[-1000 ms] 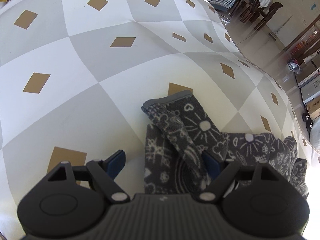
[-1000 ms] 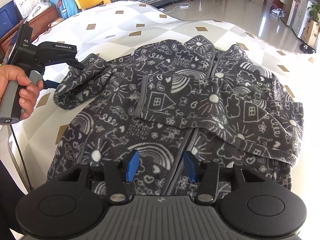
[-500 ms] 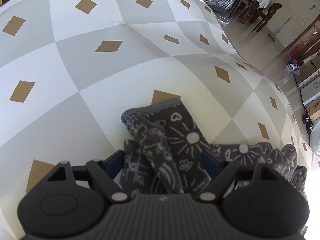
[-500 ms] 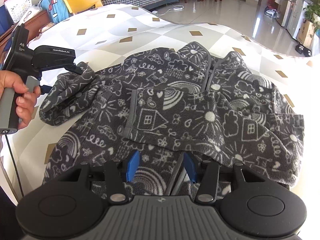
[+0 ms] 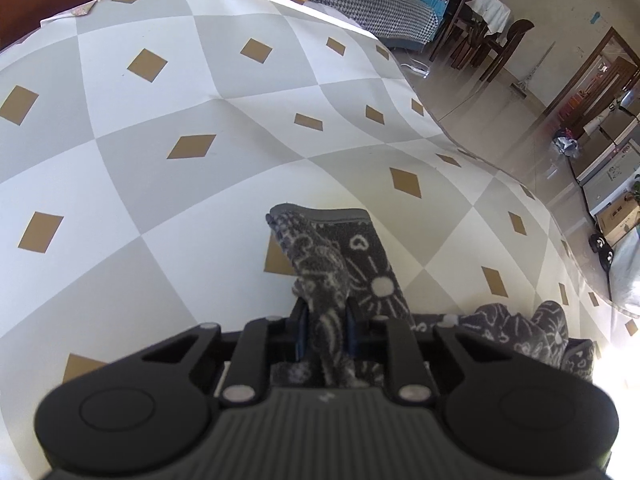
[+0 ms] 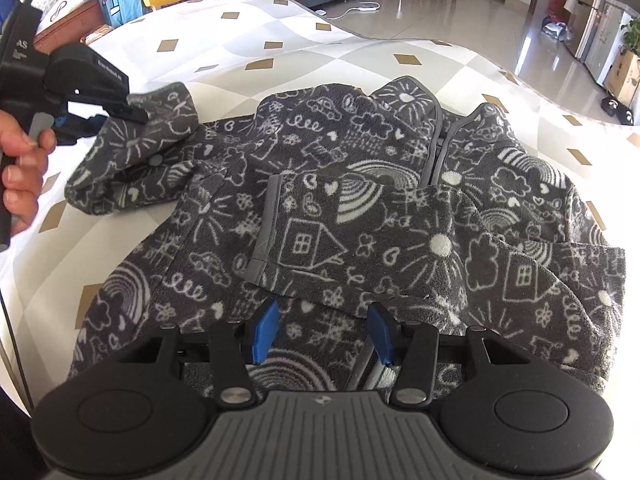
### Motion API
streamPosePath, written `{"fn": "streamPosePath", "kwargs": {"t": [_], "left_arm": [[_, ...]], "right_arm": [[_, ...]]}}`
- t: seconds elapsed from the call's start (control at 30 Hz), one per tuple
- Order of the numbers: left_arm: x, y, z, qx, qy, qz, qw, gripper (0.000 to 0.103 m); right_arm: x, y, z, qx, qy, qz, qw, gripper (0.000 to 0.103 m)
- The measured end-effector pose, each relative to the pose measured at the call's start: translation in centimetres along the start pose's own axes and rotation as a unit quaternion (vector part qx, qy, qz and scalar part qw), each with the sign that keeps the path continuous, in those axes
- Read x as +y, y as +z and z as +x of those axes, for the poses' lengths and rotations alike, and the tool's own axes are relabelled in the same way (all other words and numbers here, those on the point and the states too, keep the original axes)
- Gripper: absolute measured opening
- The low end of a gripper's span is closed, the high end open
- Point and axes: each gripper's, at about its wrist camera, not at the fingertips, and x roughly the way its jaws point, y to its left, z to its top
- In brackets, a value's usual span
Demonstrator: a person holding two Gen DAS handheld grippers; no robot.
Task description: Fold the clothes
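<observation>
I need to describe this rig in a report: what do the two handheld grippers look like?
Both share a build: the left gripper and right gripper have black linkage arms, blue finger pads, a ribbed grey housing and round black side discs. From the right wrist view, the left one shows white lettering, a grey trigger and a thin black cable.

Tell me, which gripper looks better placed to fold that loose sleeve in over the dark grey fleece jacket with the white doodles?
Probably the left gripper: it is shut on the sleeve. The right gripper is open over the jacket, holding nothing.
</observation>
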Motion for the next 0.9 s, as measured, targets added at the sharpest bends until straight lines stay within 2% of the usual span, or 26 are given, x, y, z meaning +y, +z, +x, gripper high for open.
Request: {"fn": "streamPosePath", "kwargs": {"t": [0.1,0.27,0.4,0.5,0.7,0.73,0.77,0.8,0.9], "left_arm": [[-2.2,-0.5,-1.2,0.007,-0.059,0.023,0.9980,0.016],[-6.0,-2.6,-2.8,0.014,-0.115,0.066,0.9910,0.016],[-8.9,-4.9,-3.6,0.032,-0.160,0.100,0.9815,0.016],[-10.5,-6.7,-3.5,0.055,-0.195,0.100,0.9741,0.016],[-12.7,-8.8,-2.4,0.076,-0.224,0.084,0.9681,0.017],[-13.1,-9.1,-2.2,0.079,-0.229,0.082,0.9668,0.019],[-13.5,-9.5,-1.6,0.091,-0.232,0.080,0.9651,0.031],[-13.6,-9.9,-1.2,0.101,-0.225,0.077,0.9659,0.048],[-13.7,-11.0,-0.3,0.121,-0.205,0.071,0.9687,0.050]], "right_arm": [[-0.4,0.1,0.2,0.002,-0.001,0.011,1.000,0.048],[-1.7,0.3,0.0,-0.005,-0.009,0.043,0.999,0.048],[-2.9,0.1,-0.2,-0.005,-0.003,0.069,0.998,0.048],[-3.9,0.0,-0.5,-0.008,-0.008,0.089,0.996,0.047],[-5.9,-0.7,-1.2,-0.015,-0.047,0.126,0.991,0.048],[-6.4,-0.8,-1.4,-0.018,-0.049,0.135,0.990,0.048],[-6.8,-1.0,-1.6,-0.020,-0.051,0.144,0.988,0.048],[-7.2,-1.1,-1.8,-0.022,-0.053,0.151,0.987,0.048],[-8.4,-1.5,-2.3,-0.024,-0.058,0.167,0.984,0.048]]}}
